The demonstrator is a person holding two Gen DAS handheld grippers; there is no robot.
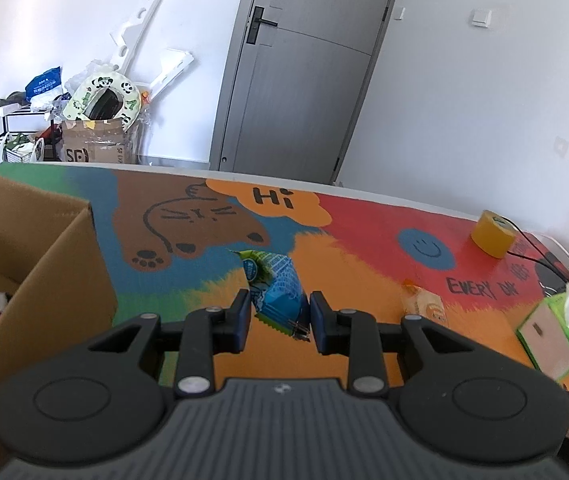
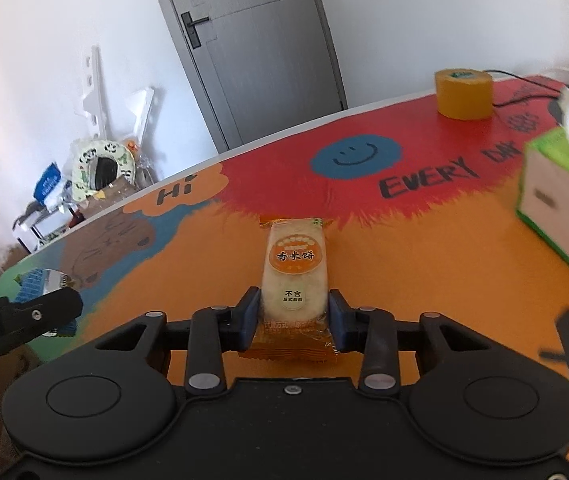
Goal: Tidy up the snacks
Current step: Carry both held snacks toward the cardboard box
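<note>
- On a bench (image 2: 424,248) covered by a bright cartoon mat, the right claw (image 2: 294,316) pinches the near end of a rice cracker packet (image 2: 295,272), glossy orange-and-clear film lying flat on the mat.
- At 9 o'clock from it, the left claw (image 1: 280,314) grips a crinkled blue-and-green snack pouch (image 1: 276,288), lifted off the mat.
- An open cardboard box (image 1: 44,264), stiff and brown, stands at 9 o'clock of the left claw.
- Likely step: pick-up; next, each snack probably needs carrying to the box.
</note>
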